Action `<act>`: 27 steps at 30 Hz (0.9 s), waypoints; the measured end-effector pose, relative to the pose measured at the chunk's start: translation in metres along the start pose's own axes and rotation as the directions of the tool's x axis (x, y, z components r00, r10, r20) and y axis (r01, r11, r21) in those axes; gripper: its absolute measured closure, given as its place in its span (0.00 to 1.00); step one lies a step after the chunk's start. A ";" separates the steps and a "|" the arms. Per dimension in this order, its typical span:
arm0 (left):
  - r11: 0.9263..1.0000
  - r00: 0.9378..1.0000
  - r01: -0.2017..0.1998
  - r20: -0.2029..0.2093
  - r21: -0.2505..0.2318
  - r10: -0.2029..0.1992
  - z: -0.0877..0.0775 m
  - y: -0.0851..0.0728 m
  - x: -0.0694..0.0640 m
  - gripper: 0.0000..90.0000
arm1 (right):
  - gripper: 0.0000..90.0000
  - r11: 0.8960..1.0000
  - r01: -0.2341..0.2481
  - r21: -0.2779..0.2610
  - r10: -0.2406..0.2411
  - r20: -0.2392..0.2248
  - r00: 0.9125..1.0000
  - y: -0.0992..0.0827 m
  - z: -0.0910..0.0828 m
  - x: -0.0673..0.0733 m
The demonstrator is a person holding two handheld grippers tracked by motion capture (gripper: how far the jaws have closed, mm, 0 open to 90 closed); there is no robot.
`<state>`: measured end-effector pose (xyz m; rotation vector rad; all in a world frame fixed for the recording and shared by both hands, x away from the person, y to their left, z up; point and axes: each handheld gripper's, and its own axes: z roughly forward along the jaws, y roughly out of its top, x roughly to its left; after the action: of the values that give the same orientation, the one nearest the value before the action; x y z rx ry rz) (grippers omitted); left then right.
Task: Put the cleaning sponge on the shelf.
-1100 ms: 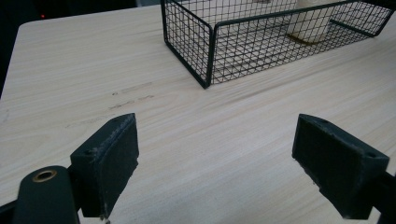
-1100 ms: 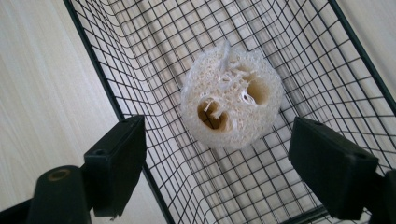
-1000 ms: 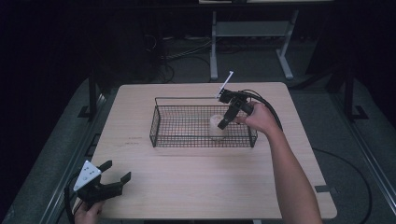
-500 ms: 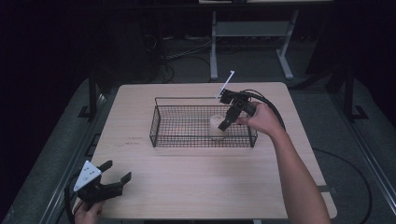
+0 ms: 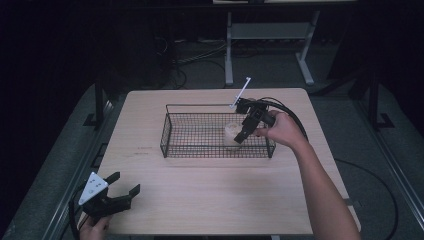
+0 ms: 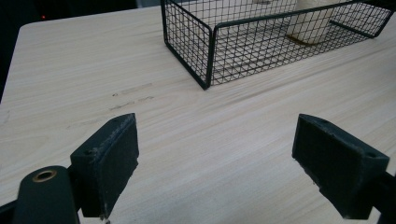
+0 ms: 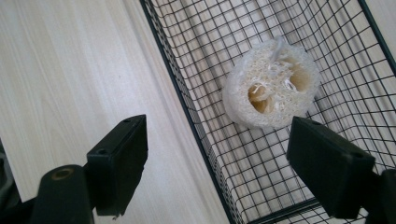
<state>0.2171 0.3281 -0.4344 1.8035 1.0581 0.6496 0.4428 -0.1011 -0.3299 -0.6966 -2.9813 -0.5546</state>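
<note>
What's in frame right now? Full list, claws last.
table: 1, light wood, centre of the high view
wire basket: 1, black, on the far half of the table
loofah sponge: 1, off-white, standing on the basket floor near its right end
metal stand: 1, grey, on the dark floor behind the table
left claw: 1, black with a grey plate, near left table corner, open, nothing between the jaws
right claw: 1, black, above the basket by the sponge, jaws just been closing, not gripping it

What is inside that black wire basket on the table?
A pale loofah sponge sits on the floor of the wire basket, near its right end. From above, the right gripper covers part of the sponge; nothing else shows inside.
</note>
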 end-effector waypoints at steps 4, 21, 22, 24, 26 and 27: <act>1.000 1.000 -0.001 0.001 0.000 0.001 0.000 0.000 0.000 0.15 | 0.22 1.000 0.013 -0.001 -0.013 -0.002 1.000 0.000 -0.001 0.005; 1.000 1.000 -0.001 0.000 0.002 0.001 0.000 0.000 0.000 0.15 | 0.24 0.999 0.049 0.004 -0.049 -0.036 0.998 -0.007 0.006 0.020; 1.000 1.000 0.000 0.001 0.002 0.000 0.000 0.000 0.000 0.15 | 0.24 0.999 0.050 0.005 -0.050 -0.036 0.998 -0.008 0.006 0.020; 1.000 1.000 -0.003 0.000 0.001 0.003 0.000 0.000 0.000 0.15 | 0.24 0.999 0.052 0.004 -0.051 -0.034 0.998 -0.009 0.006 0.021; 1.000 1.000 -0.006 0.002 0.003 0.006 0.000 0.000 -0.001 0.15 | 0.24 0.999 0.053 0.001 -0.053 -0.036 0.998 -0.010 0.007 0.022; 1.000 1.000 -0.006 0.002 0.003 0.006 0.000 0.000 -0.001 0.15 | 0.24 0.999 0.053 0.001 -0.053 -0.036 0.998 -0.010 0.007 0.022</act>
<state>0.2173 0.3274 -0.4345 1.8098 1.0529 0.6497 0.4192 -0.0981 -0.3373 -0.6029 -2.9740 -0.5609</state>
